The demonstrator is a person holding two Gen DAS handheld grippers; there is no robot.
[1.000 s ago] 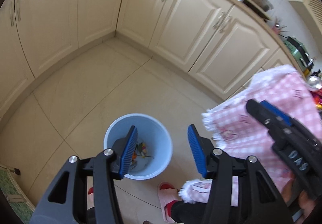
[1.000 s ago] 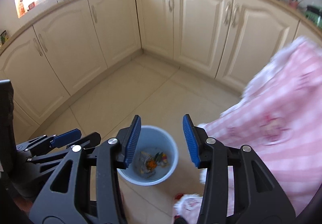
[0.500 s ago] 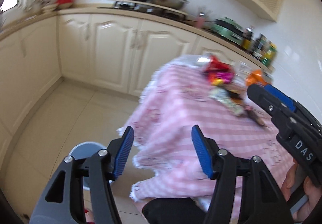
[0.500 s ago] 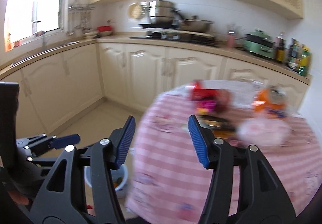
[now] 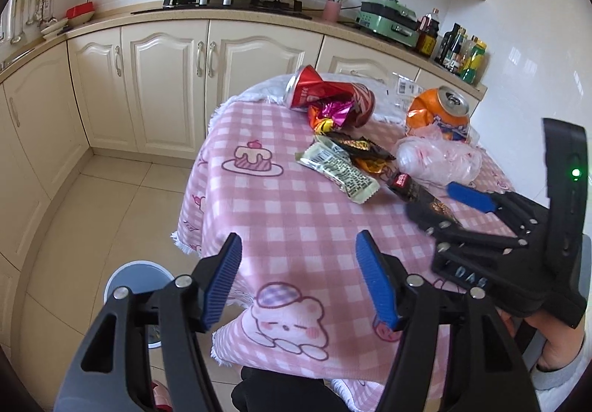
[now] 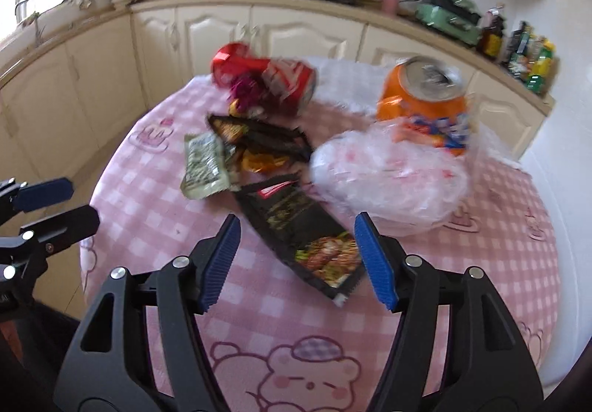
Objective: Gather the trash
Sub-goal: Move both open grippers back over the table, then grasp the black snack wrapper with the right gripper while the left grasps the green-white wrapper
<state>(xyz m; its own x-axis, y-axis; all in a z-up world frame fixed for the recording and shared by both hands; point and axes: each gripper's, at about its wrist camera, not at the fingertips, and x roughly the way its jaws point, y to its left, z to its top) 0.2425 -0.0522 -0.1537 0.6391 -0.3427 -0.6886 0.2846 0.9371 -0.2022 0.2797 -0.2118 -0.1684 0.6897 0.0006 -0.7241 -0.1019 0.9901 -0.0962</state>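
Two grippers hover over a round table (image 5: 259,212) draped in pink checked cloth, both with their blue pads spread wide and nothing between them.

Going left to right in the left wrist view: a pale blue bin (image 5: 137,275) stands on the tiled floor at the lower left, partly hidden behind the left gripper (image 5: 298,278), which fills the bottom centre above the near edge of the cloth. Up the middle of the frame lies the trash. A crushed red can (image 5: 314,90) lies on its side near the far edge, with crumpled foil wrappers (image 5: 331,114) just in front of it. Below these sits a pale green wrapper (image 5: 338,169), touching a heap of dark and orange wrappers (image 5: 364,151). Further right a crumpled clear plastic bag (image 5: 438,160) rests against a dented orange can (image 5: 438,112), which stands upright. At the right edge the right gripper (image 5: 444,206) reaches in over a long black snack packet (image 5: 407,186).

In the right wrist view, somewhat blurred, the left gripper (image 6: 55,203) shows at the left edge. The right gripper (image 6: 298,260) sits at bottom centre, its pads either side of the near end of the black snack packet (image 6: 299,227) but not touching it. The plastic bag (image 6: 388,182) lies just to the right, the orange can (image 6: 421,101) behind it.
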